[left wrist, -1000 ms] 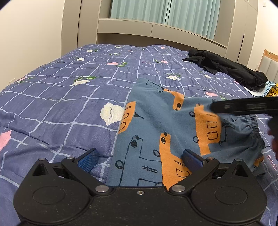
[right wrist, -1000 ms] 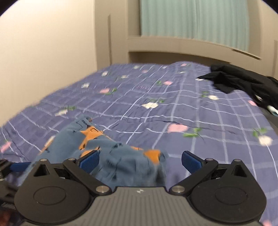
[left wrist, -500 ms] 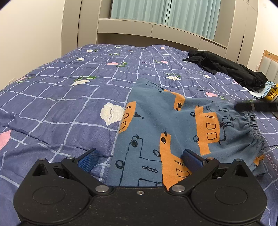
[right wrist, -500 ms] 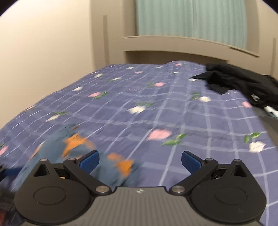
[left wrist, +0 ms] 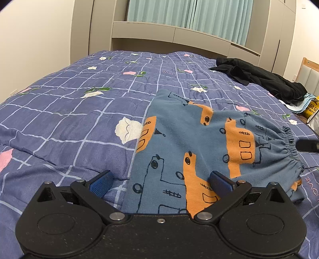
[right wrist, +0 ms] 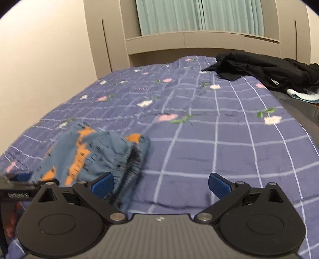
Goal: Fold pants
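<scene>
The pants point(left wrist: 201, 151) are laid flat on the bedspread point(left wrist: 75, 111), in the near right part of the bed as seen from the left wrist view. The fabric is a soft, matte blue-grey knit printed with orange vehicle shapes outlined in thin dark lines. The waistband point(left wrist: 293, 151) is gathered with elastic into a puckered, ruffled edge and lies at the right end of the garment. The opposite end runs toward the far side of the bed in a straight-sided panel.

The left gripper point(left wrist: 160, 182) is held spread wide. Its two blue textured pads point(left wrist: 100, 182) stand well apart, and nothing is gripped between them. The right pad sits over the pants; the left pad sits over bare bedspread.

The right gripper point(right wrist: 160, 184) is likewise released, with both blue pads separated and no cloth held. In the right wrist view, which is blurred, the pants point(right wrist: 93, 151) are seen at lower left, with the bunched waistband just beside the left pad. Whether that pad touches the fabric cannot be determined.

The bedspread is a quilted purple-blue cover with a white grid of lines and scattered white and pink flower motifs. A crumpled black garment point(left wrist: 259, 77) rests near the far right edge of the bed, well apart from the pants. Pale green pleated curtains point(left wrist: 189, 14) hang behind beige cabinetry.
</scene>
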`<action>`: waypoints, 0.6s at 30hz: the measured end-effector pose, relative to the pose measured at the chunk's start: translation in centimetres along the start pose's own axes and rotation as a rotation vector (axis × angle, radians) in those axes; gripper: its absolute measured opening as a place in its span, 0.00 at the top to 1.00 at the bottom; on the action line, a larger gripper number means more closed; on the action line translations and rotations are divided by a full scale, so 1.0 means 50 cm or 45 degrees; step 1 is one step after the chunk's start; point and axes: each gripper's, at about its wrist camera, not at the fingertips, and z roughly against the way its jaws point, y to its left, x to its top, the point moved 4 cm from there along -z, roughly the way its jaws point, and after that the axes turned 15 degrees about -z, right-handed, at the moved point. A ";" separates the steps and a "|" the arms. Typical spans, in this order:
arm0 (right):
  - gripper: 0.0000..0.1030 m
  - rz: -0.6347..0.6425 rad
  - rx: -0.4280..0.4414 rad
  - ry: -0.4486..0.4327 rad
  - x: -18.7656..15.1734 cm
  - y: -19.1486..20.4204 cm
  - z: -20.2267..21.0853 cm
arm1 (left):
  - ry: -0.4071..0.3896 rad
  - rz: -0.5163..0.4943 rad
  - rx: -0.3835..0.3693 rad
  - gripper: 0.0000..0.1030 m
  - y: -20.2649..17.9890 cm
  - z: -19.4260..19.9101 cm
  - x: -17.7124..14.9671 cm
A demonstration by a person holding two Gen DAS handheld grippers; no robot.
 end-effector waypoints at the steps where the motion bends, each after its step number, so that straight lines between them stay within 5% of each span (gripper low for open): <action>1: 0.00 -0.006 0.030 0.001 0.006 0.009 -0.003 | 0.000 0.000 0.000 0.00 0.000 0.000 0.000; 7: 0.00 -0.059 0.264 0.110 0.021 0.052 -0.072 | 0.000 0.000 -0.001 0.00 -0.001 0.000 0.000; 18: 0.00 -0.111 0.305 0.090 -0.014 0.033 -0.119 | 0.001 0.007 -0.008 0.00 0.002 0.000 0.001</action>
